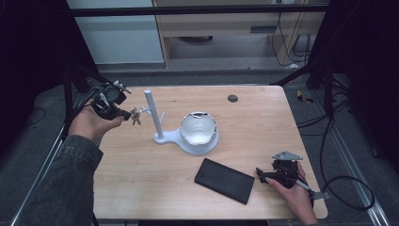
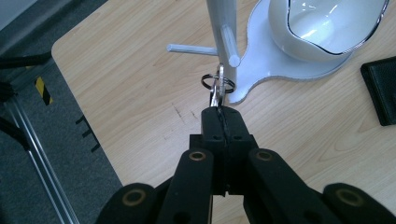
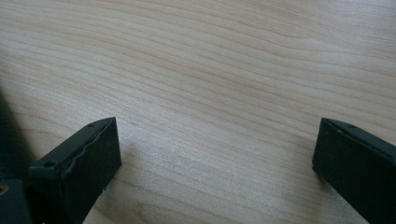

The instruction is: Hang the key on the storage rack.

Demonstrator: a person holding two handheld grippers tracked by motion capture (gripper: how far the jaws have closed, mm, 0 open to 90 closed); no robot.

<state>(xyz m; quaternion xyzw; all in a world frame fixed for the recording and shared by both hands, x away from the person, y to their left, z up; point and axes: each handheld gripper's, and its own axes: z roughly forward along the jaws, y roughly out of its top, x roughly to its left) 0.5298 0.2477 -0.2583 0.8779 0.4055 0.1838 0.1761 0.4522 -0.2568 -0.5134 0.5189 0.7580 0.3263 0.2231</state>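
Your left gripper [image 1: 126, 114] is up at the table's [image 1: 141, 179] left edge, jaws pinched tight on a bunch of keys [image 1: 135, 116]. In the left gripper view the keys [image 2: 217, 86] hang out of the closed tips with their ring just short of a peg on the white stand [image 2: 224, 32], right beside the upright post. That stand [image 1: 154, 115] shares its base with a white bowl [image 1: 198, 129] sitting mid-table. Your right gripper [image 1: 260, 176] rests low on the near right side, just beside a flat black case [image 1: 224, 180]. Its own view shows the jaws spread wide apart over bare wood, nothing between them, with a dark edge at the far left of that view.
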